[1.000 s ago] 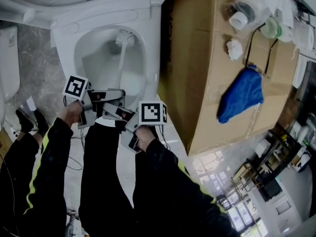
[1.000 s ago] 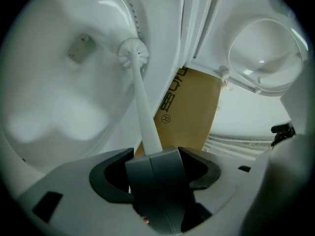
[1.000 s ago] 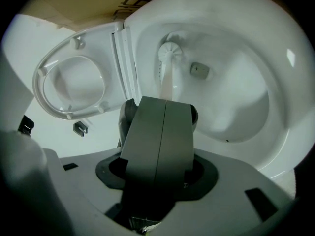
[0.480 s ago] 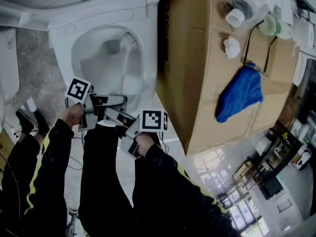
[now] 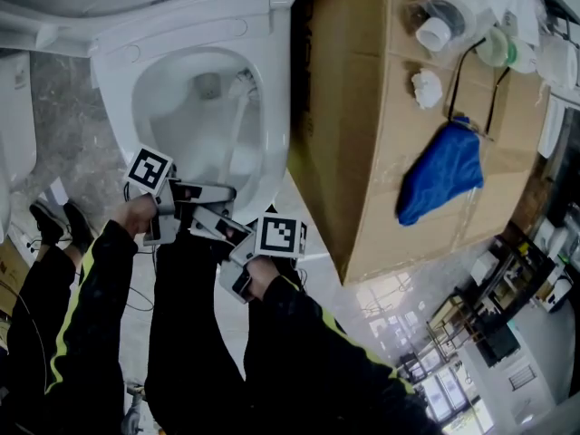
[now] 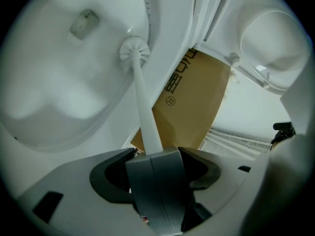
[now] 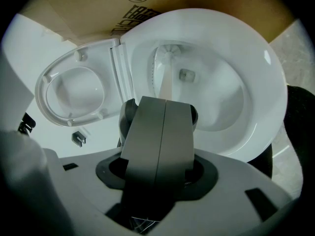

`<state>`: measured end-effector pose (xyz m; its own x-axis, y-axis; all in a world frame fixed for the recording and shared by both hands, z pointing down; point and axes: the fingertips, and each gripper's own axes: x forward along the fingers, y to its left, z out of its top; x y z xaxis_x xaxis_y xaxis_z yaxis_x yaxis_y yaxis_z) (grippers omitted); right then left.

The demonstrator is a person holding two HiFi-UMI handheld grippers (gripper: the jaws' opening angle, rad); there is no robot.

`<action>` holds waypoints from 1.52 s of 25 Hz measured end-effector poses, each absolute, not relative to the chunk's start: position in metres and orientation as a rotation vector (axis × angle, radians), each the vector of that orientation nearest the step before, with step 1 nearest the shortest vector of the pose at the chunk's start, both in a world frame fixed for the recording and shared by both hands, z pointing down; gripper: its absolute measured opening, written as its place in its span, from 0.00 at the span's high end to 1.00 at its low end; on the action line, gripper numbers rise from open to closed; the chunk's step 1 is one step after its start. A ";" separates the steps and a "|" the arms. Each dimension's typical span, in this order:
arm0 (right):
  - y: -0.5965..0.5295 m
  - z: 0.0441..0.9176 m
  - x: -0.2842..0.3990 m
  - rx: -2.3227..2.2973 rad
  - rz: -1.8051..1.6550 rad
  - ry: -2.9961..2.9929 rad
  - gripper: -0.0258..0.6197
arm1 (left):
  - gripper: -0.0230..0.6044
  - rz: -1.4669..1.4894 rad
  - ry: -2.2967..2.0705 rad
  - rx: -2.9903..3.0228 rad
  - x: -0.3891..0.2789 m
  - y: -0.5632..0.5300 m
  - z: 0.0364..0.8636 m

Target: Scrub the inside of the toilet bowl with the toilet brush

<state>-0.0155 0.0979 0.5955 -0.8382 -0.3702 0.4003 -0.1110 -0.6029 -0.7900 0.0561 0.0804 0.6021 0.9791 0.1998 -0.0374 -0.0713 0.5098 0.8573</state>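
Note:
The white toilet bowl [image 5: 145, 120] lies open at the upper left of the head view. A white toilet brush [image 5: 233, 125] reaches into it, its round head [image 6: 134, 50] pressed on the bowl's side wall just under the rim, right of the drain hole [image 6: 84, 22]. My left gripper [image 5: 225, 188] is shut on the brush handle [image 6: 145, 122], which sticks straight out past its jaw tips. Close behind it, my right gripper [image 5: 213, 217] is shut as well, and the brush handle [image 7: 165, 85] shows just beyond its tips. Both hang over the bowl's near rim.
A large cardboard box [image 5: 381, 125] stands tight against the toilet's right side, with a blue cloth [image 5: 444, 175] and plastic fittings [image 5: 444, 16] on top. The seat and lid [image 7: 74, 90] are raised. Another white fixture [image 5: 14, 107] is at the left; my legs stand below.
The brush head has slid from over the drain hole to the bowl's right wall. Both grippers have shifted slightly toward me with the handle.

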 end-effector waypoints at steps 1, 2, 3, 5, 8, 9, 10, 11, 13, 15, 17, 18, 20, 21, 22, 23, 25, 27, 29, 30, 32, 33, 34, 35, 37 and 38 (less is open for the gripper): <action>0.099 0.594 -0.017 -0.819 -2.552 1.306 0.61 | 0.52 0.167 0.142 1.017 0.056 0.082 0.601; 0.099 0.593 -0.018 -0.818 -2.546 1.297 0.61 | 0.52 0.168 0.146 1.012 0.056 0.084 0.601; 0.100 0.592 -0.018 -0.820 -2.540 1.290 0.61 | 0.52 0.169 0.151 1.009 0.056 0.086 0.600; 0.103 0.590 -0.018 -0.833 -2.529 1.271 0.61 | 0.52 0.174 0.158 0.998 0.055 0.091 0.600; 0.110 0.587 -0.018 -0.855 -2.525 1.246 0.61 | 0.52 0.184 0.167 0.973 0.056 0.101 0.598; 0.113 0.587 -0.019 -0.857 -2.527 1.238 0.61 | 0.52 0.187 0.171 0.966 0.055 0.104 0.597; 0.117 0.586 -0.020 -0.859 -2.530 1.228 0.61 | 0.52 0.189 0.175 0.959 0.054 0.108 0.596; 0.120 0.585 -0.021 -0.861 -2.536 1.217 0.61 | 0.52 0.192 0.178 0.950 0.053 0.111 0.595; 0.127 0.583 -0.022 -0.863 -2.550 1.193 0.61 | 0.52 0.201 0.182 0.931 0.052 0.119 0.593; 0.135 0.582 -0.023 -0.867 -2.564 1.169 0.61 | 0.52 0.209 0.185 0.917 0.050 0.125 0.591; 0.142 0.580 -0.024 -0.868 -2.573 1.149 0.61 | 0.52 0.215 0.187 0.903 0.049 0.132 0.590; 0.145 0.579 -0.024 -0.865 -2.575 1.137 0.61 | 0.52 0.219 0.188 0.895 0.049 0.136 0.590; 0.151 0.576 -0.026 -0.859 -2.579 1.108 0.61 | 0.52 0.231 0.192 0.877 0.047 0.145 0.588; 0.155 0.575 -0.027 -0.859 -2.581 1.091 0.61 | 0.52 0.238 0.194 0.866 0.046 0.149 0.587; 0.158 0.573 -0.027 -0.861 -2.584 1.071 0.61 | 0.52 0.244 0.197 0.855 0.046 0.153 0.585; 0.162 0.572 -0.028 -0.864 -2.589 1.054 0.61 | 0.52 0.251 0.199 0.844 0.046 0.156 0.584; 0.168 0.570 -0.028 -0.866 -2.596 1.031 0.61 | 0.52 0.259 0.202 0.829 0.045 0.162 0.582; 0.171 0.568 -0.029 -0.861 -2.598 1.016 0.61 | 0.52 0.266 0.199 0.819 0.044 0.167 0.581; 0.175 0.567 -0.028 -0.861 -2.602 1.004 0.61 | 0.52 0.272 0.198 0.810 0.044 0.171 0.580; 0.177 0.566 -0.028 -0.863 -2.604 0.999 0.61 | 0.52 0.274 0.199 0.804 0.044 0.173 0.579; 0.182 0.565 -0.028 -0.862 -2.605 0.984 0.61 | 0.52 0.279 0.203 0.796 0.044 0.178 0.577; 0.184 0.564 -0.029 -0.859 -2.607 0.976 0.61 | 0.52 0.281 0.204 0.792 0.044 0.180 0.577; 0.187 0.563 -0.029 -0.857 -2.610 0.970 0.61 | 0.52 0.283 0.204 0.787 0.044 0.183 0.576; 0.189 0.562 -0.029 -0.854 -2.613 0.963 0.61 | 0.52 0.285 0.204 0.780 0.044 0.185 0.575; 0.194 0.561 -0.030 -0.847 -2.620 0.951 0.61 | 0.52 0.289 0.200 0.768 0.042 0.190 0.574; 0.197 0.560 -0.030 -0.843 -2.626 0.944 0.61 | 0.52 0.291 0.198 0.762 0.042 0.193 0.573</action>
